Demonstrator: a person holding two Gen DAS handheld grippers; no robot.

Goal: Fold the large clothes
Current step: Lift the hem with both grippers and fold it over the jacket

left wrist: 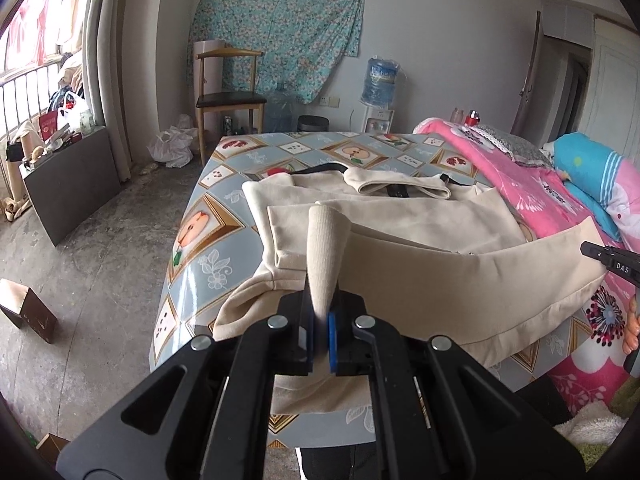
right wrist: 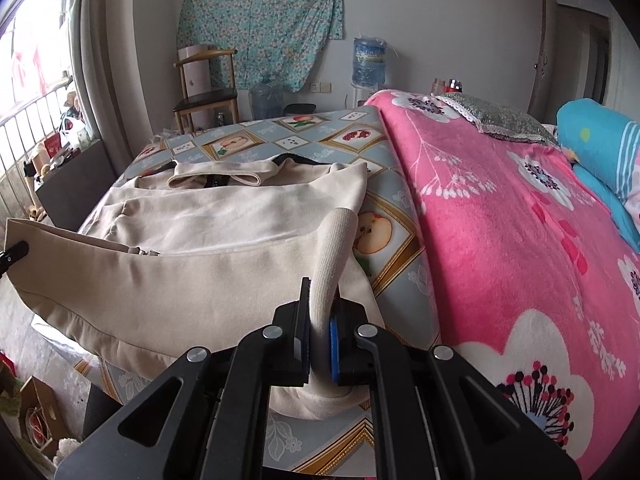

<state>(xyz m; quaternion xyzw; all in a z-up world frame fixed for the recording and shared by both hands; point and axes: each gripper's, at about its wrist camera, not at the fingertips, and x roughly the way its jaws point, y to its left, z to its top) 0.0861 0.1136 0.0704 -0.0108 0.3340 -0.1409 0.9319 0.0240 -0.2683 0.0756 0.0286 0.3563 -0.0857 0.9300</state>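
A large beige sweatshirt (left wrist: 400, 220) lies on the patterned bed, its hood at the far end. It also shows in the right wrist view (right wrist: 200, 216). My left gripper (left wrist: 320, 320) is shut on the ribbed hem at the garment's left corner and holds it raised. My right gripper (right wrist: 320, 328) is shut on the ribbed hem at the right corner. The lower hem hangs lifted between the two grippers, above the rest of the garment. The right gripper's tip shows at the right edge of the left wrist view (left wrist: 608, 260).
A pink floral blanket (right wrist: 500, 220) and a blue pillow (right wrist: 600, 140) lie to the right on the bed. A wooden chair (left wrist: 228, 96), a water dispenser (left wrist: 378, 80) and bare concrete floor (left wrist: 100, 260) are beyond and to the left. A cardboard box (left wrist: 28, 312) sits on the floor.
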